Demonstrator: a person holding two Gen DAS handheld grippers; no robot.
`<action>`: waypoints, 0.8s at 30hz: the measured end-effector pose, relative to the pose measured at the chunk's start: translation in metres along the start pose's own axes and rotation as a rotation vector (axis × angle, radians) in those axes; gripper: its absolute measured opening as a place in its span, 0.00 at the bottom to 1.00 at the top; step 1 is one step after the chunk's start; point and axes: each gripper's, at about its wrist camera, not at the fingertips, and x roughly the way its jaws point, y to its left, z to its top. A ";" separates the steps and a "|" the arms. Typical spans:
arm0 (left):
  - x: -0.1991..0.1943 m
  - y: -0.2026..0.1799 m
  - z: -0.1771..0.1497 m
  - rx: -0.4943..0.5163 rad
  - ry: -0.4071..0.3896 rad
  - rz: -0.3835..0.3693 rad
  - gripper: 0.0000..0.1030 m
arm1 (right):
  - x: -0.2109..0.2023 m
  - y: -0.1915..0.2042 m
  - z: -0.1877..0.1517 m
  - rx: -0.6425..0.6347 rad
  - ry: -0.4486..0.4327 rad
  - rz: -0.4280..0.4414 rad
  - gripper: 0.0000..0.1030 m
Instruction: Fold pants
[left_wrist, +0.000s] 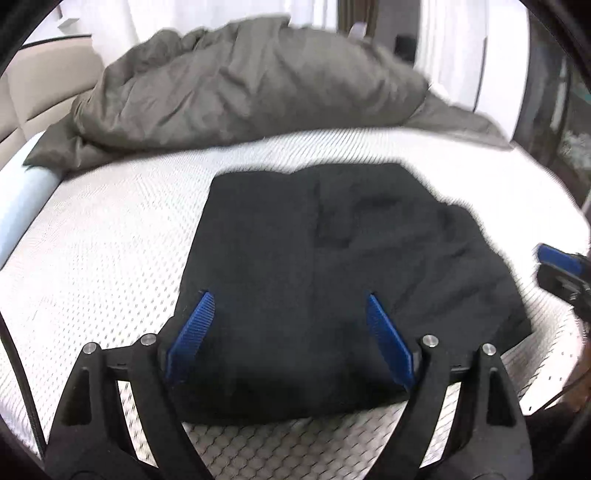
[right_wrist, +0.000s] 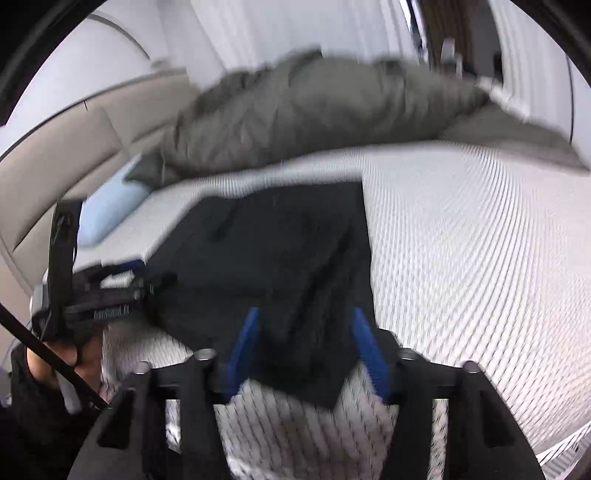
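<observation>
Left gripper (left_wrist: 288, 299): blue ribbed fingers (left_wrist: 192, 332) spread wide apart, nothing clamped between them; both pads stand over the near part of the black pants (left_wrist: 314, 266). Contact with the cloth cannot be told.

Right gripper (right_wrist: 303, 314): blue fingers (right_wrist: 243, 339) apart, straddling a near corner of the pants (right_wrist: 280, 258); whether the pads touch the fabric cannot be told, as this view is motion-blurred.

Pants: folded into a dark compact block lying flat on the white textured mattress (left_wrist: 92, 258), just ahead of both grippers. Left edge straight, running away from the left gripper; right side rumpled, with an uneven edge. Long axis appears to run away from the left gripper, though the fisheye bend makes this uncertain. Waist and hem ends cannot be made out in the dark cloth.

Open room: bare mattress lies left of the pants in the left view, right of them in the right view, and in a narrow strip beyond them.

Beyond: a bunched grey-green duvet (left_wrist: 240, 85) spans the far side, apart from the pants. Pale blue pillow (right_wrist: 110, 203) far left, partly under the duvet. Beige headboard (right_wrist: 74, 147) behind it. White curtains (left_wrist: 443, 37) farthest, cut off by the frame.

Other gripper shows only partly at each view's edge.
</observation>
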 end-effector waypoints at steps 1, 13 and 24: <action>0.003 -0.003 0.004 0.006 -0.003 0.003 0.80 | 0.007 0.008 0.007 -0.018 0.002 0.019 0.58; 0.036 0.024 -0.013 -0.001 0.103 0.014 0.78 | 0.108 0.046 0.000 -0.162 0.217 -0.078 0.10; -0.005 0.043 0.010 -0.019 -0.030 0.040 0.75 | 0.084 0.045 0.022 -0.130 0.147 -0.001 0.51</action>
